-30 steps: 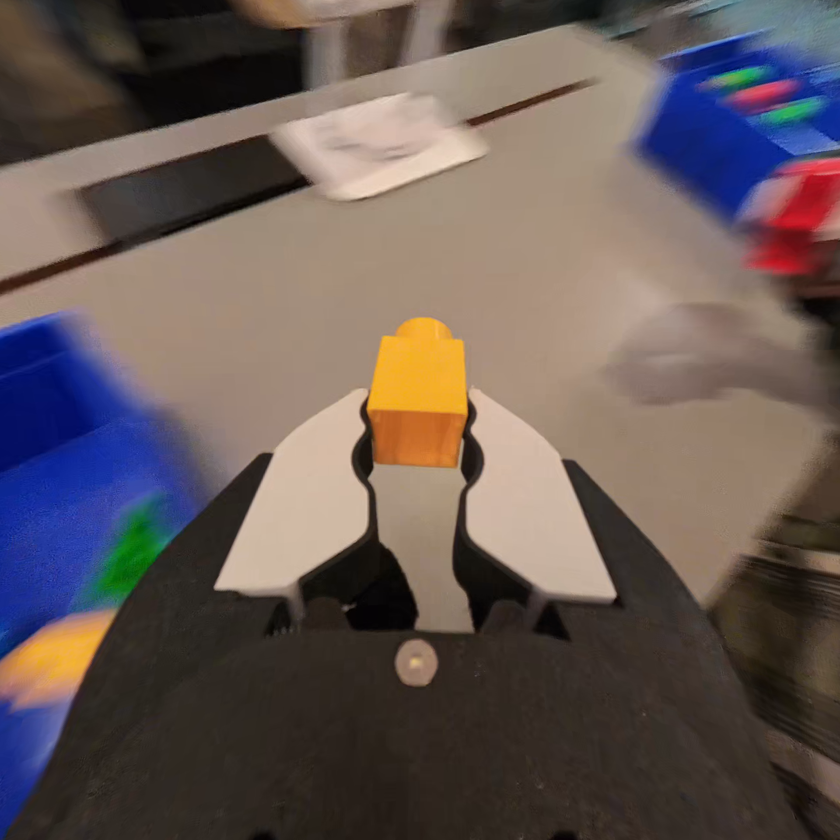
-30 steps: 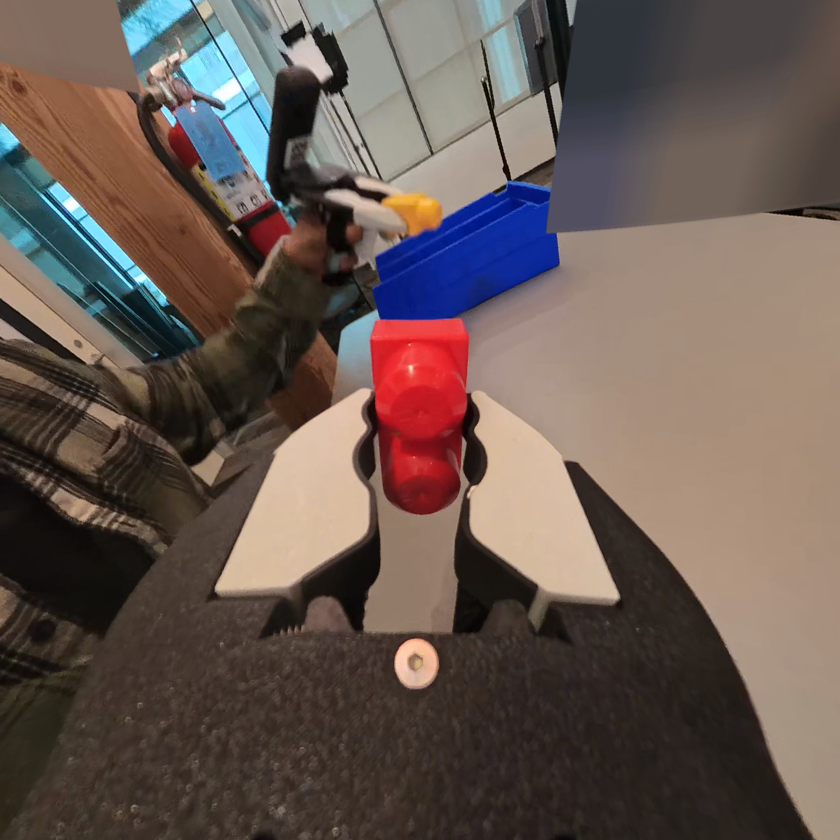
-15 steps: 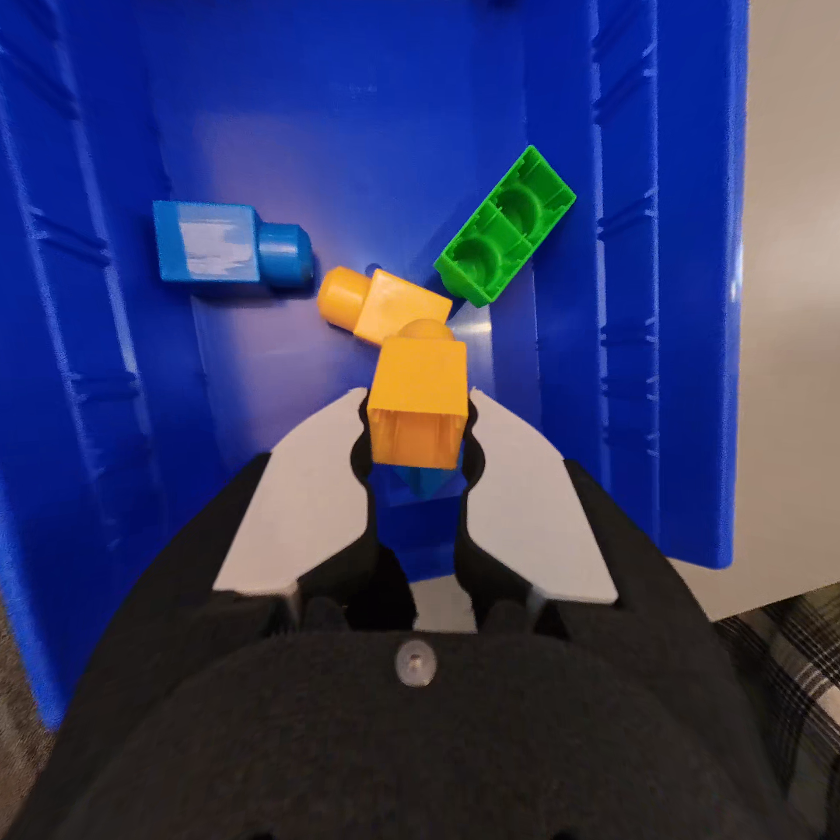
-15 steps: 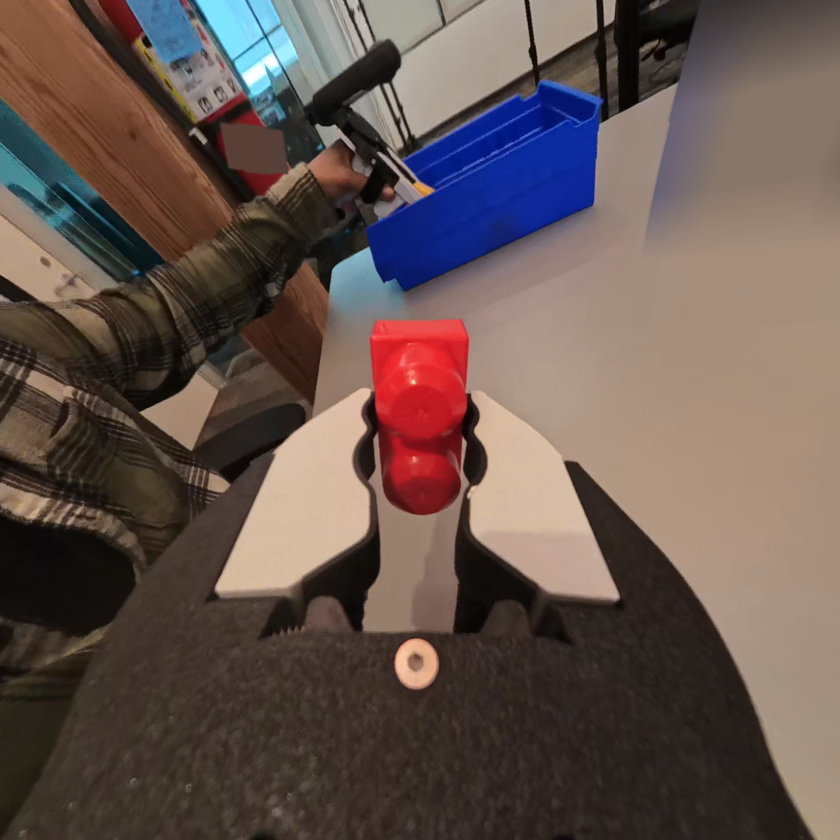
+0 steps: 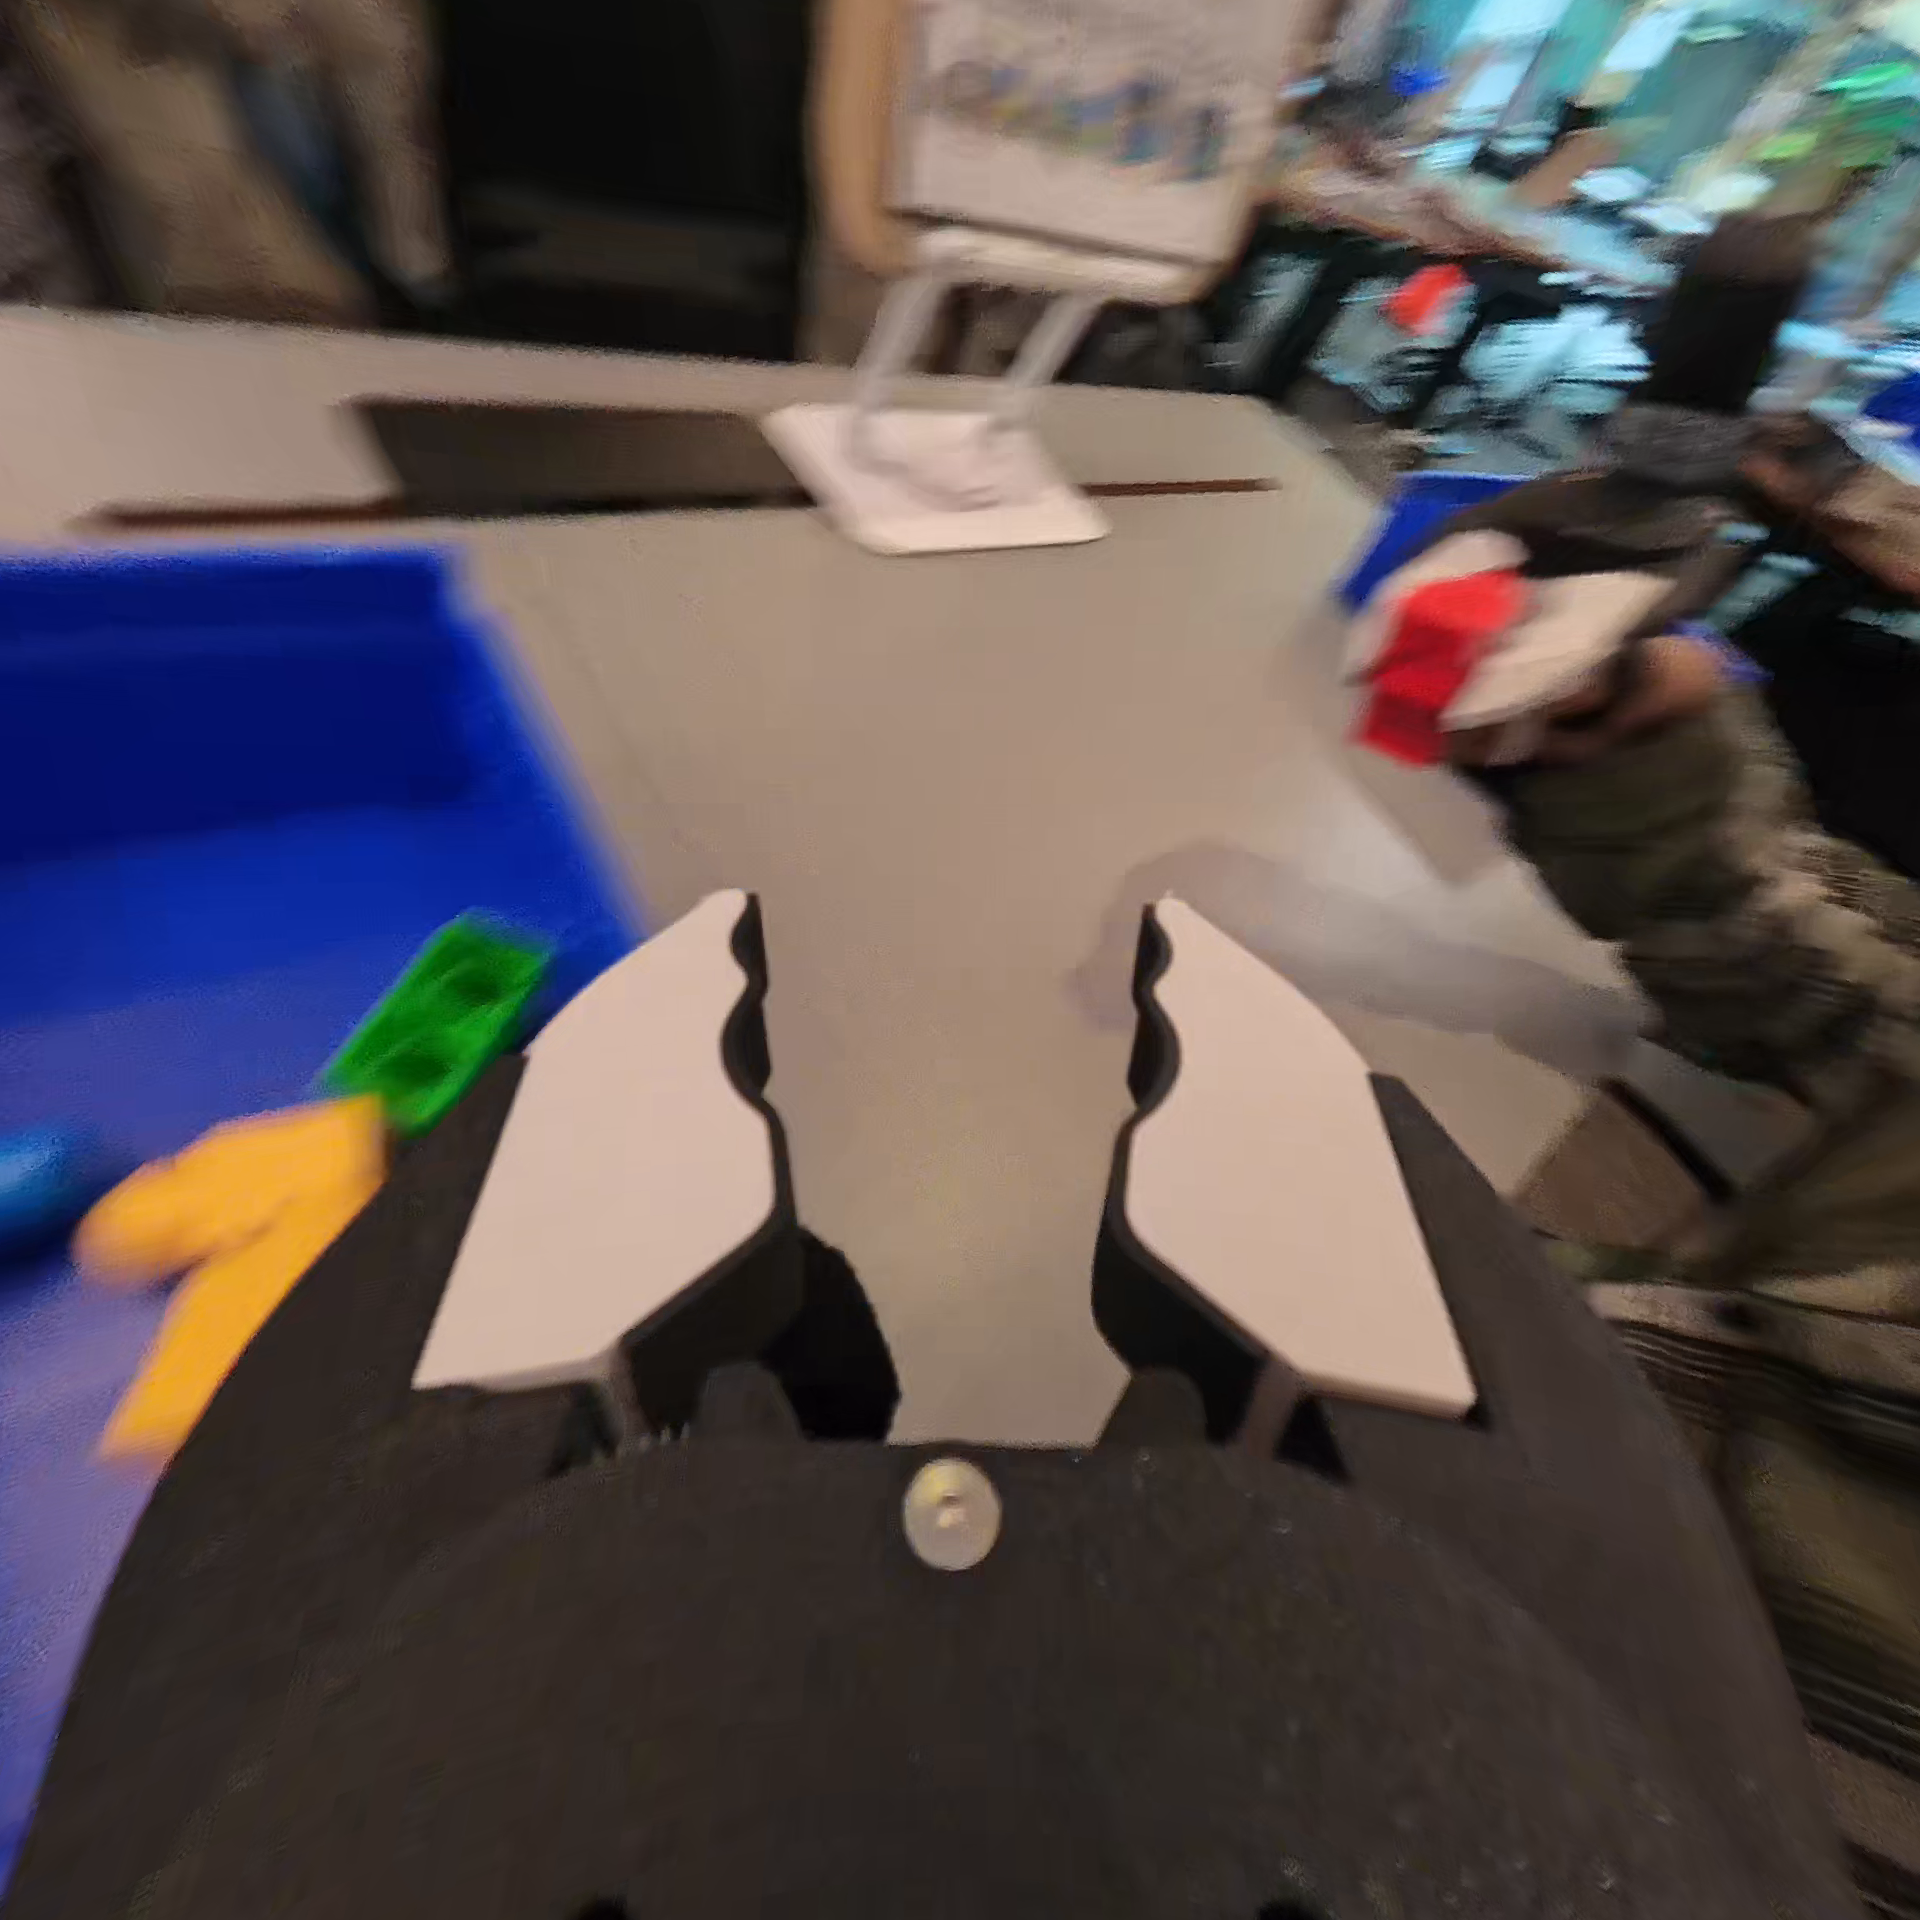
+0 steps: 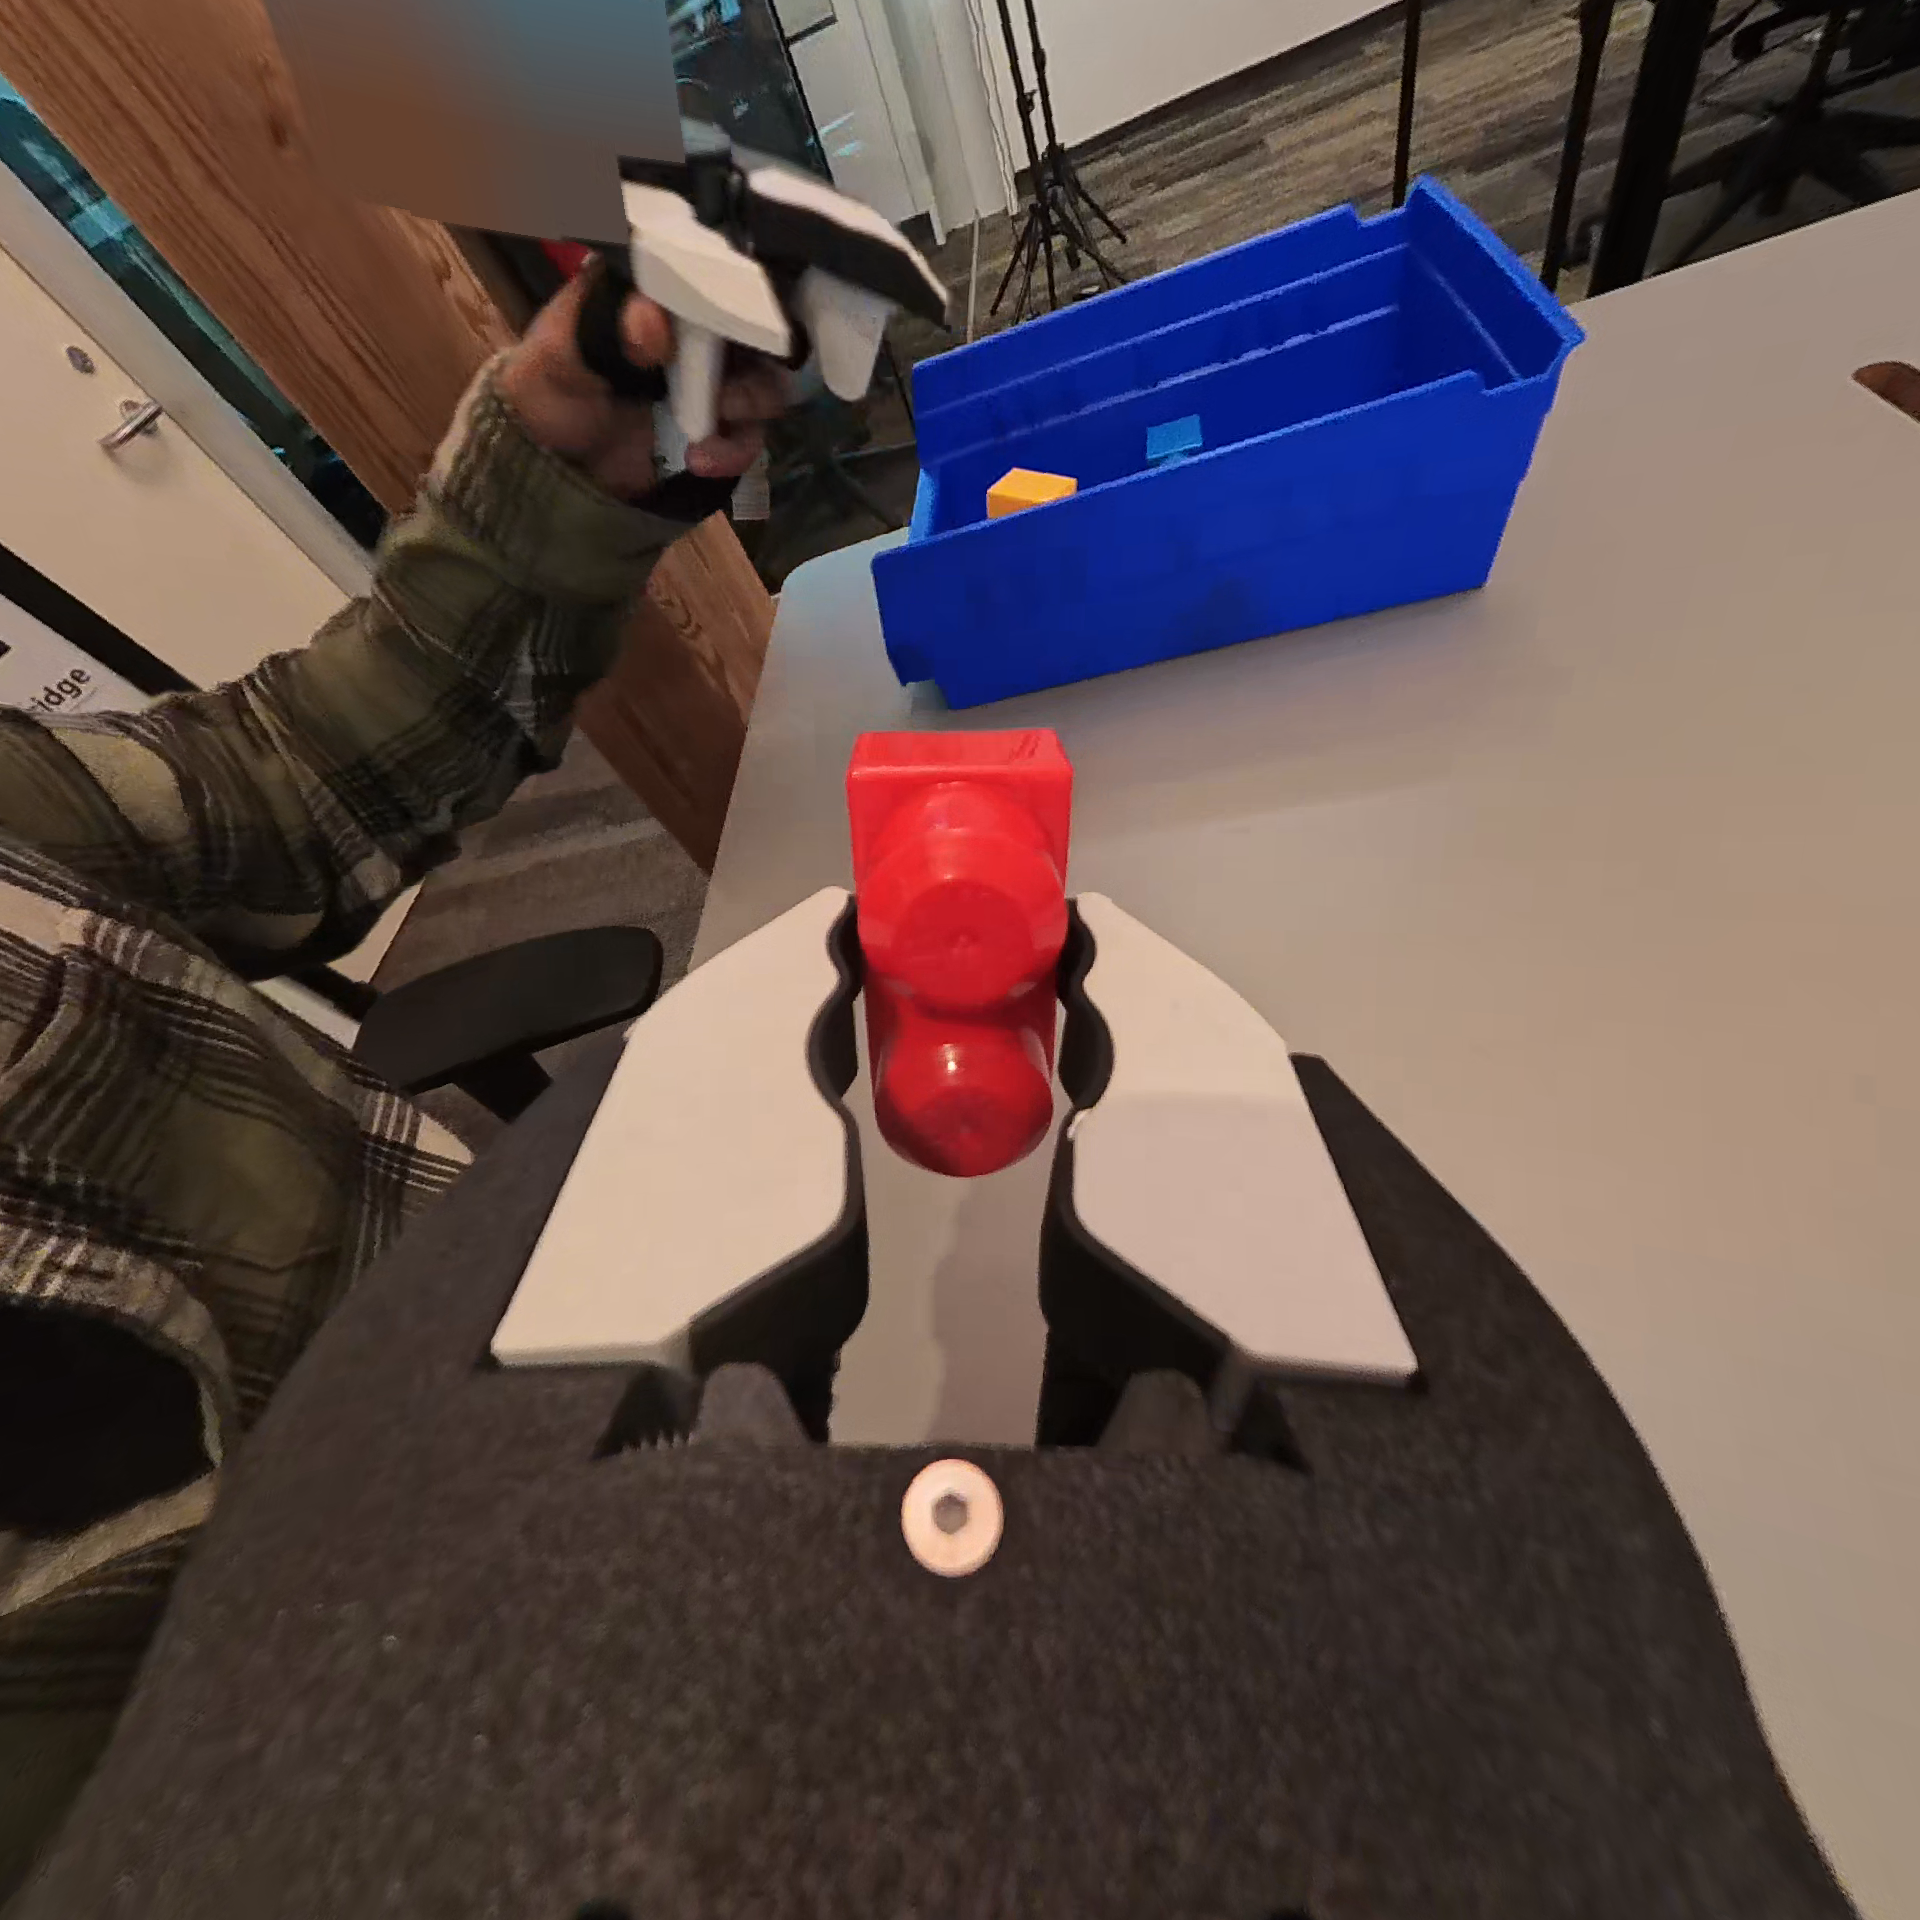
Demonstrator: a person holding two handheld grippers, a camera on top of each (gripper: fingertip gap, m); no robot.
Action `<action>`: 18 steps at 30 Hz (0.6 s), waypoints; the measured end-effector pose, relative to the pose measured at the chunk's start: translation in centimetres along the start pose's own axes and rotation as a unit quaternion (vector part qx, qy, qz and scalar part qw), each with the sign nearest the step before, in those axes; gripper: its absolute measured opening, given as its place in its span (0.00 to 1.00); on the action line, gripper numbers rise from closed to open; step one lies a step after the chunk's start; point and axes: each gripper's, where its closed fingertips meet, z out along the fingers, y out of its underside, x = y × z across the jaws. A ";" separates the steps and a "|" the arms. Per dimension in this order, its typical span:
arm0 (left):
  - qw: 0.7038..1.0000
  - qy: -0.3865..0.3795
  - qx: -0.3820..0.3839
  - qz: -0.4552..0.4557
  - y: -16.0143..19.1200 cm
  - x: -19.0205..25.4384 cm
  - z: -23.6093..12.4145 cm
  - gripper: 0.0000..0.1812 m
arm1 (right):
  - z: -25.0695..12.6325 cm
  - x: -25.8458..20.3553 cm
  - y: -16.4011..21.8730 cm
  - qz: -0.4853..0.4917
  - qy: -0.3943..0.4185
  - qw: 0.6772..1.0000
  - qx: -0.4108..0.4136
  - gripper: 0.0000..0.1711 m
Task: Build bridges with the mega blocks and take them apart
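A: Grey table (image 6: 1558, 935); what is lying in the blue bin (image 6: 1195, 582)?

B: Yellow blocks (image 5: 239, 1226), a green block (image 5: 442, 1023). My left gripper (image 5: 945, 935) is gaping, empty, beside the bin; my right gripper (image 6: 961, 935) is clamping the red block (image 6: 956, 894) near it. Teardown is nearly finishing.
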 end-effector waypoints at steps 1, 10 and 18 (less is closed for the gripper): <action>0.999 0.041 0.001 0.016 -0.7 2.8 1.5 0.36 | 0.1 -0.2 0.1 -0.001 -0.002 1.000 -0.003 0.21; 0.957 0.249 -0.101 0.113 -1.0 15.3 13.8 0.34 | -0.3 -1.6 0.4 -0.013 -0.003 1.000 -0.015 0.20; 0.929 0.331 -0.121 0.111 0.2 18.5 16.5 0.28 | -0.9 -2.7 0.3 -0.023 -0.016 1.000 -0.012 0.21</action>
